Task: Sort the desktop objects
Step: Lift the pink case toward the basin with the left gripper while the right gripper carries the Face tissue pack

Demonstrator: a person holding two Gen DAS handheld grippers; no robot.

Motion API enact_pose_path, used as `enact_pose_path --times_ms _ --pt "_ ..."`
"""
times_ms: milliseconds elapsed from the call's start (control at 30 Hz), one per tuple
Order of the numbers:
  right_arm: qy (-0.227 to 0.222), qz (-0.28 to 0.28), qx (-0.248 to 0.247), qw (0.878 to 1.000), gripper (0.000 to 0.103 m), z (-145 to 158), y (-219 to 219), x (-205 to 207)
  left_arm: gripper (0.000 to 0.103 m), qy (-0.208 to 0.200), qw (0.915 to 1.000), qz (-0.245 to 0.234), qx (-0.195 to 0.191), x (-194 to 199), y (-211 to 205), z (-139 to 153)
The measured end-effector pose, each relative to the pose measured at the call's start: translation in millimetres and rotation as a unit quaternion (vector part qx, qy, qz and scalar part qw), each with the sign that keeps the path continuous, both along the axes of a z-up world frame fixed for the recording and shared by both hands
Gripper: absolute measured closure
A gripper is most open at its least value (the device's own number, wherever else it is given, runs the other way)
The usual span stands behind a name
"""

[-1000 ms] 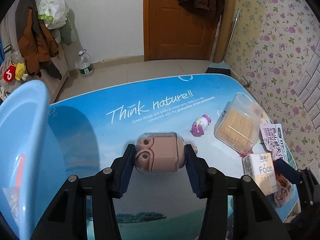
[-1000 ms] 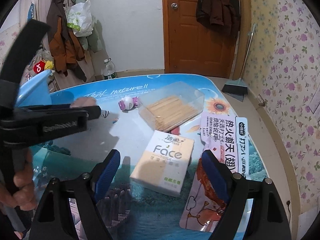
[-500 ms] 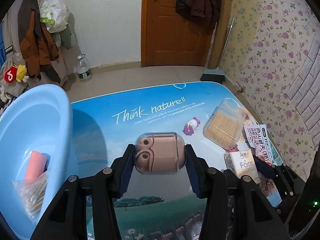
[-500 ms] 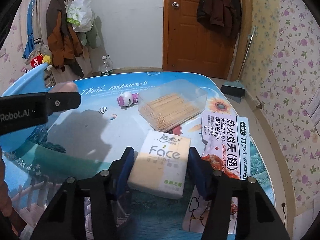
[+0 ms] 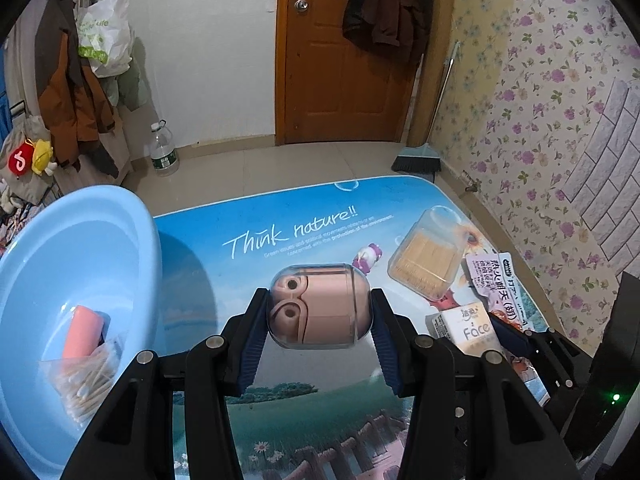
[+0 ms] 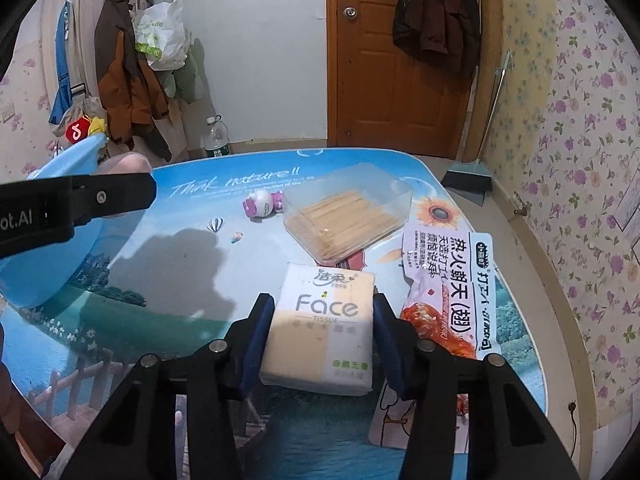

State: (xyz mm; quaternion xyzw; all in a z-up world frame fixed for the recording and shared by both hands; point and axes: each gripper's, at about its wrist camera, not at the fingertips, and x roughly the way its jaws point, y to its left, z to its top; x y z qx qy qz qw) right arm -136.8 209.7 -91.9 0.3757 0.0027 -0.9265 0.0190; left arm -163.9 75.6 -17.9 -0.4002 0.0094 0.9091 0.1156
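Left gripper (image 5: 318, 312) is clamped on a clear capsule-shaped case (image 5: 318, 306) with a tan insert inside — both blue pads press its ends, and it hangs above the table (image 5: 224, 280), centre of the left wrist frame. To its left, filling the lower-left of that frame, sits a light blue plastic basin (image 5: 80, 248). In it lie a pink tube (image 5: 82, 332) and a clear bag of cotton swabs (image 5: 86, 384), the tube's lower end resting against the bag.

Right gripper (image 6: 322, 330): jaws closing, with the Face tissue pack (image 6: 326, 320) between them. Pads sit right at the pack's two sides, and the pack lies flat on the table, centre-bottom of the right wrist frame. I can't tell whether the grip is firm.

Rest of the tabletop, right wrist view:
- clear box of toothpicks (image 6: 348, 216) just above the tissue pack, centre of frame
- small pink-and-white toy figure (image 6: 262, 204) on its side, just left of the box
- red-and-white snack bag (image 6: 444, 292) with Chinese print, just right of the tissue pack, its lower part passing under the right finger

The left gripper's black arm crosses the left edge of that frame, with the basin rim behind it.

Background, upper centre: wooden door (image 6: 404, 64) with a dark jacket hung on it.
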Motion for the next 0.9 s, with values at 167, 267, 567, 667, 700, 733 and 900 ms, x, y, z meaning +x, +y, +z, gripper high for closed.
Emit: enact_pose_path --times_ms 167,267,567,667,700,733,900 --pt "0.012 0.0 0.002 1.0 0.053 12.3 -1.3 5.8 0.056 0.009 1.0 0.001 0.0 7.7 -2.9 9.3" --pt "0.019 0.001 0.005 1.0 0.053 20.9 -5.2 12.5 0.056 0.017 0.9999 0.004 0.001 14.3 -6.2 16.5" --pt "0.031 0.003 0.016 0.999 0.053 41.8 -18.6 33.5 0.056 0.034 0.9993 0.013 0.002 39.9 -22.7 33.7" --pt "0.039 0.003 0.021 0.999 0.053 51.4 -24.0 41.0 0.056 0.044 0.9989 0.018 0.0 49.2 -29.2 42.2" --pt "0.043 0.003 0.021 0.999 0.053 55.3 -26.1 43.7 0.056 0.047 0.9987 0.019 0.0 52.3 -31.4 45.1" --pt "0.047 0.003 0.02 0.999 0.053 59.1 -27.6 46.4 0.056 0.05 0.9985 0.022 0.0 54.6 -34.3 48.5" --pt "0.066 0.002 0.016 0.998 0.053 79.7 -36.5 62.3 0.056 0.063 0.9975 0.032 0.001 74.2 -48.8 60.1"
